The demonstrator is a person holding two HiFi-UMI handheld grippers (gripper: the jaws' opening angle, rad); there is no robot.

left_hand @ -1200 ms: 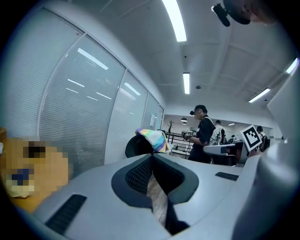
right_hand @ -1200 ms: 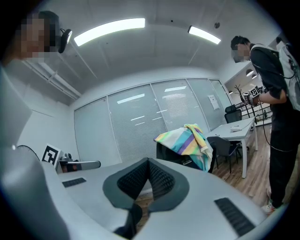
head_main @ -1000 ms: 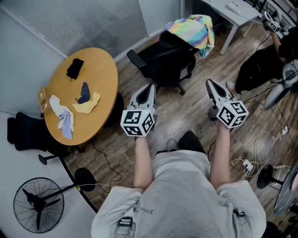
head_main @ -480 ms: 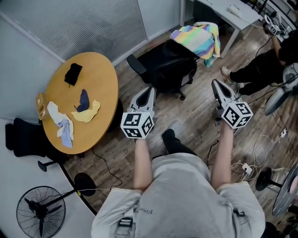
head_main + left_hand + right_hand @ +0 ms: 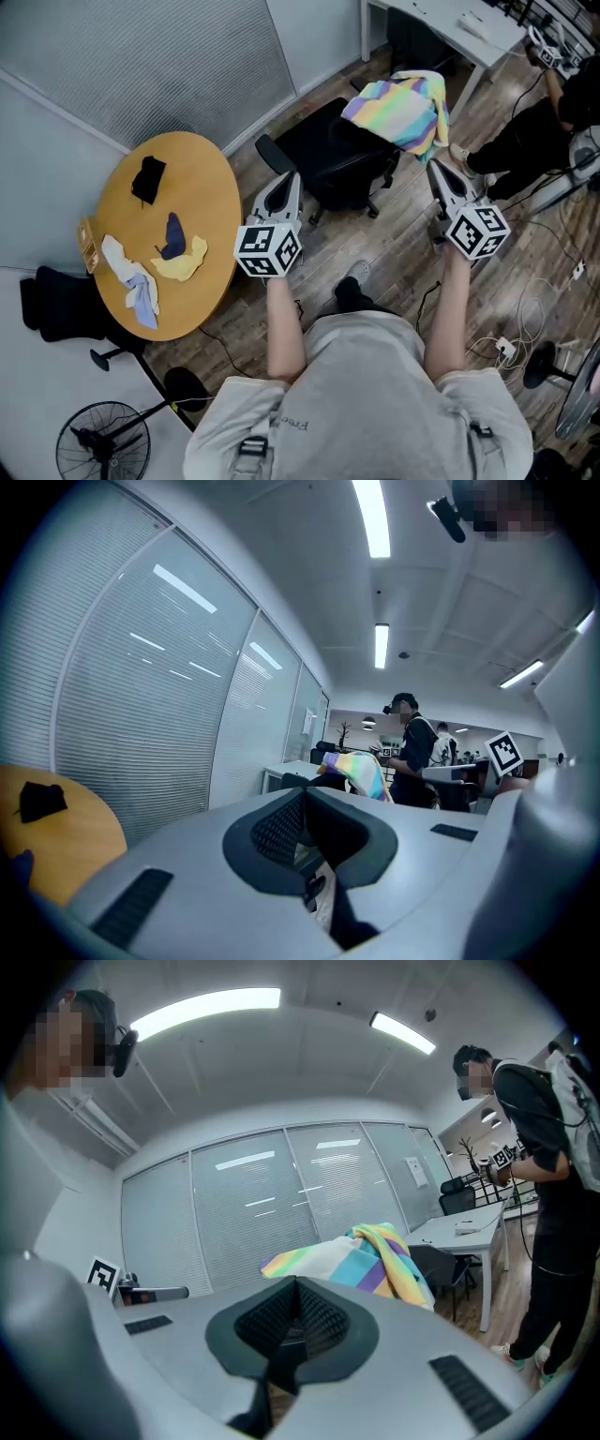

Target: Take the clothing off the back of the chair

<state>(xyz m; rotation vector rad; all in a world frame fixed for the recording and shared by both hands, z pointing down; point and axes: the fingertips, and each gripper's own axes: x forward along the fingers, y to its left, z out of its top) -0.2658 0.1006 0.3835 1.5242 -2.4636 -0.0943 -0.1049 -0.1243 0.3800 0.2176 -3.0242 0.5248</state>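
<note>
The clothing (image 5: 403, 105), a garment striped in yellow, green, blue, purple and white, hangs over the backrest of a black office chair (image 5: 330, 161) in the upper centre of the head view. It droops down the right side of the backrest. The chair stands on a wood-plank floor (image 5: 394, 248), just below a white desk (image 5: 439, 21) at the top edge.

The person holds both tools out over the floor, one on each side of the chair. The left hand-held gripper (image 5: 292, 176) points at the chair's left side from the middle of the frame. Its jaws are pressed together with nothing between them, as its own view confirms (image 5: 306, 797). The right hand-held gripper (image 5: 433, 167) sits right of centre, its tip close under the garment's lower edge but not touching it. Its jaws are likewise closed and empty (image 5: 294, 1286).

In the right gripper view the clothing (image 5: 367, 1258) fills the centre just above the closed jaws, in front of a blind-covered glass wall. In the left gripper view it shows small and further off (image 5: 360, 769), right of centre.

At the left of the head view is a round wooden surface (image 5: 208, 183). It carries a black item (image 5: 148, 178), a dark blue cloth (image 5: 172, 236), a yellow cloth (image 5: 184, 266) and a pale cloth (image 5: 131, 274). A floor fan (image 5: 101, 452) stands in the lower left corner. A second person in dark clothing (image 5: 548, 1157) stands at the right of the right gripper view.
</note>
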